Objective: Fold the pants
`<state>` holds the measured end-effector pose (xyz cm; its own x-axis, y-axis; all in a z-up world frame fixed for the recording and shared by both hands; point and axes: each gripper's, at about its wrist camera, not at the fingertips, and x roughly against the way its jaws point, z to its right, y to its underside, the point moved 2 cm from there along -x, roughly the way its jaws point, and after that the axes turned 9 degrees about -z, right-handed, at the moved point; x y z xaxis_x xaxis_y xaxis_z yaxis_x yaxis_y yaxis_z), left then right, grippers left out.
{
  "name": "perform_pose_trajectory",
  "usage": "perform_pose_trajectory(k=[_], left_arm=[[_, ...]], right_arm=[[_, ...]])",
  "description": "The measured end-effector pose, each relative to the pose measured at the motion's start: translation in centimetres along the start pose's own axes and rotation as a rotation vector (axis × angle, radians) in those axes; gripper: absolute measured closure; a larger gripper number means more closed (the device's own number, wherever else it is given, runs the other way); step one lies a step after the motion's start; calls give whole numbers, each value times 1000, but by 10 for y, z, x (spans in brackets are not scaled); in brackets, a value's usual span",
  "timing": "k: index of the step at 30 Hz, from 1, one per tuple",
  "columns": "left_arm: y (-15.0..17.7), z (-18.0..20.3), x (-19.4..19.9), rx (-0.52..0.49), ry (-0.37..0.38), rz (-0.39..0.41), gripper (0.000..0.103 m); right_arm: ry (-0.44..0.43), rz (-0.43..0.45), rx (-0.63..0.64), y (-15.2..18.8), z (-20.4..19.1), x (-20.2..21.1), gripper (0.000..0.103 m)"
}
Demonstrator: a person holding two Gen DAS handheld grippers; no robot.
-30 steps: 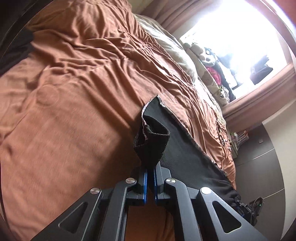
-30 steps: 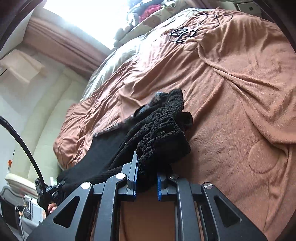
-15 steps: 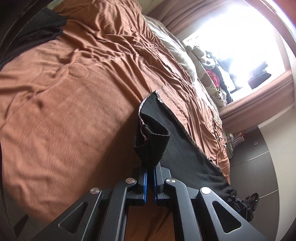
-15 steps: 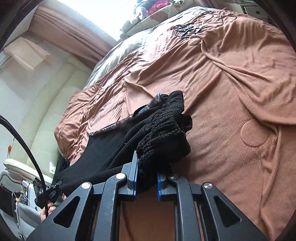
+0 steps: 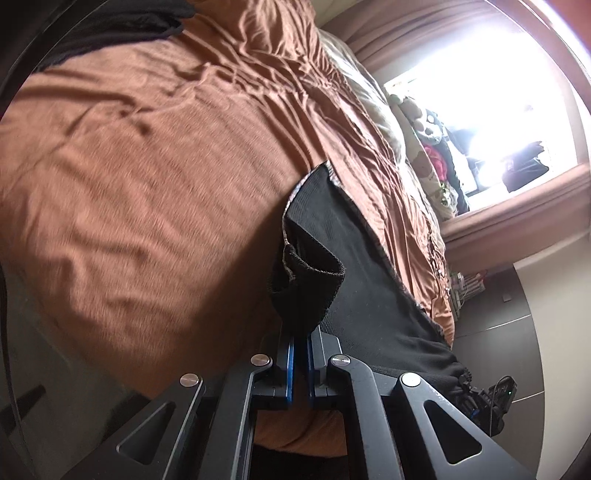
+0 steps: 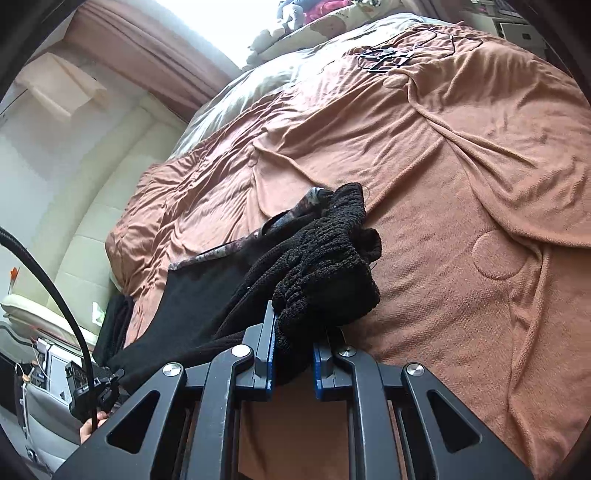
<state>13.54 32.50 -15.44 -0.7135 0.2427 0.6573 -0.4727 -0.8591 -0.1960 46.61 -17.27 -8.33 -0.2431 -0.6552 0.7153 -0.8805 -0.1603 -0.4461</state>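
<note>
Left wrist view. My left tongs (image 5: 300, 332): the two blue-padded fingers are drawn nearly together, pinching a fold of the black pants (image 5: 354, 280) at their tips. A cuffed or hemmed edge of the cloth stands up in a small loop just beyond the fingers. From there the pants run as a taut black band to the right and near, down to my right tongs (image 5: 484, 400), seen small at the lower right edge with the cloth bunched at them. Beneath the pants: a brown bedspread (image 5: 155, 177), wrinkled, filling the left and far part of the view. Far left corner: another dark garment (image 5: 122, 26) lying on the spread. Far right: a bright window (image 5: 491, 85) with soft toys (image 5: 424, 125) along its sill.

Right wrist view. My right tongs (image 6: 293, 354): fingers set a little apart, clamped on a thick bunched wad of the pants (image 6: 325, 266), ribbed knit, which bulges over the tips. The remaining cloth stretches left and near as a flat black sheet, a patterned inner edge showing along its far side, ending at my left tongs (image 6: 92, 384), small at the lower left. The pants hang above the bedspread (image 6: 461, 177), which spreads right and far. A black cable (image 6: 48, 280) arcs along the left edge.
</note>
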Motion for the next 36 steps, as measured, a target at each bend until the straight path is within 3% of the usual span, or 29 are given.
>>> perform_pose_trajectory(k=[7,10,13,15,16,18,22,24,30,36], left_arm=[[10,-25,-20,59,-2,-34,98],[15,-36,-25,88,11,-51,98],[18,-42,-28,109,9,-71,96],[20,-44,-25,112,29,-70,94],[20,-44,-24,106,32,-68,91],[21,-45,-21,96,42,-65,79],[20,-48,-14,81,62,-57,75],[20,-49,-11,64,69,-51,66],[26,-52,-5,33,94,-46,62],[25,-54,2,13,104,-48,62]], right_arm=[[75,-27,-17,0,5,-21,90],[97,-62,-57,3,8,-31,83],[119,-83,-85,4,7,-31,63],[135,-75,-90,7,3,-24,39],[135,-69,-90,9,0,-18,36],[132,-61,-86,15,-6,-10,35],[114,-47,-73,36,-14,11,35],[92,-43,-54,49,-22,17,35],[-15,-49,-30,95,-46,20,35],[-80,-103,3,131,-72,-8,35]])
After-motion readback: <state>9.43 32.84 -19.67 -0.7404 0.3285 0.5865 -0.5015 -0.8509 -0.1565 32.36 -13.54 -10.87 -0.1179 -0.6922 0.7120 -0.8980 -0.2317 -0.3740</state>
